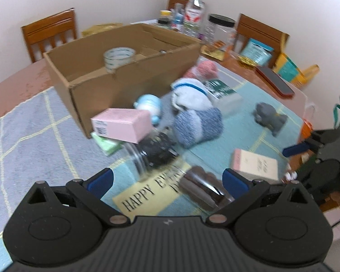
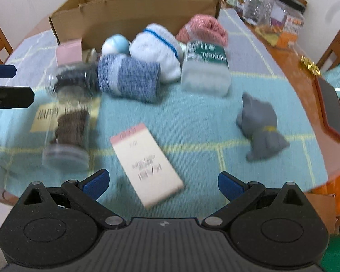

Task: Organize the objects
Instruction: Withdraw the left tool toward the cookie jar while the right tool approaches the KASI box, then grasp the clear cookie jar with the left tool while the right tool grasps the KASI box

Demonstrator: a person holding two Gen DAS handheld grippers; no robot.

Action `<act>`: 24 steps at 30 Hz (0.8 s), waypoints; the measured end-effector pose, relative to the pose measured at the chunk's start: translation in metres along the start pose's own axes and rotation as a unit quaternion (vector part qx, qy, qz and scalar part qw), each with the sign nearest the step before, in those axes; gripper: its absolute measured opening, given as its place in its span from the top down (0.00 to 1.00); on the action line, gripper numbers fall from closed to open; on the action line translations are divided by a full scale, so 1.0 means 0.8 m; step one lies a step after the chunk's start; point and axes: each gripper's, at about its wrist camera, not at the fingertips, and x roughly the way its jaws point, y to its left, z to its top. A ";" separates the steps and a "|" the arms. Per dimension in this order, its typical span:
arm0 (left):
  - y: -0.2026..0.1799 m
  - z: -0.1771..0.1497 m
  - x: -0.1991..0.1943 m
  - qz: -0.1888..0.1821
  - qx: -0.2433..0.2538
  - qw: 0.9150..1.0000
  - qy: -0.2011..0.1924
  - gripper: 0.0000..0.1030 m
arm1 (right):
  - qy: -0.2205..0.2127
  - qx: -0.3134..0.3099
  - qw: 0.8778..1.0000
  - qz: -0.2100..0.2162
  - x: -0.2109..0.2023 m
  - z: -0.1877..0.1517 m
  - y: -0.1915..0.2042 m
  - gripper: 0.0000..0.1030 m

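You're in home dining room: wooden chairs (image 1: 49,34) around clothed counter (image 1: 29,122) (bottles (image 1: 193,13), jars crowding far edge).

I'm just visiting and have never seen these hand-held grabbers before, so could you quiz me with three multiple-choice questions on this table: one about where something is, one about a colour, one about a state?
1. Where is the roll of clear tape?
A. inside the cardboard box
B. on the teal mat
C. on a chair

2. What colour is the toy cat?
A. pink
B. grey
C. green

3. How are the right gripper's jaws?
A. shut on a sock
B. shut on nothing
C. open, holding nothing

Answers:
1. A: the roll of clear tape shows above the front wall of the cardboard box.
2. B: the toy cat on the teal mat is grey all over, apart from a small yellow collar.
3. C: the right gripper has its blue fingertips wide apart, with only the cream carton lying on the mat between them.
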 end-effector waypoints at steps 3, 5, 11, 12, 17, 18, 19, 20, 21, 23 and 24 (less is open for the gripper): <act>-0.008 -0.002 0.004 -0.017 0.019 1.000 0.010 0.01 | 0.009 0.001 1.000 -0.005 0.003 -0.008 -0.004 0.00; -0.013 -0.003 0.008 -0.026 0.033 0.999 0.017 0.01 | 0.012 0.004 1.000 -0.010 0.006 -0.011 -0.009 0.00; -0.027 -0.005 0.023 -0.042 0.066 0.996 0.033 0.01 | 0.010 0.017 0.999 -0.030 0.009 -0.010 -0.029 0.00; -0.029 -0.006 0.025 -0.043 0.073 0.996 0.035 0.01 | 0.008 0.018 0.999 -0.036 0.010 -0.008 -0.033 0.00; -0.037 -0.005 0.037 -0.052 0.119 0.990 0.046 0.01 | 0.003 0.047 0.998 -0.039 0.011 -0.002 -0.055 0.00; -0.038 -0.004 0.039 -0.054 0.131 0.989 0.048 0.01 | 0.004 0.049 0.998 -0.036 0.011 -0.002 -0.056 0.00; -0.039 -0.004 0.041 -0.055 0.143 0.987 0.048 0.01 | 0.004 0.049 0.998 -0.036 0.011 -0.003 -0.057 0.00; -0.040 -0.004 0.044 -0.057 0.155 0.985 0.048 0.01 | 0.004 0.047 0.998 -0.037 0.011 -0.004 -0.057 0.00; -0.040 -0.003 0.047 -0.061 0.163 0.983 0.049 0.01 | 0.005 0.047 0.998 -0.037 0.011 -0.005 -0.056 0.00; -0.041 -0.001 0.054 -0.070 0.176 0.981 0.052 0.01 | 0.007 0.049 0.998 -0.035 0.011 -0.006 -0.056 0.00; -0.042 0.000 0.057 -0.073 0.179 0.980 0.053 0.01 | 0.007 0.051 0.998 -0.033 0.011 -0.007 -0.057 0.00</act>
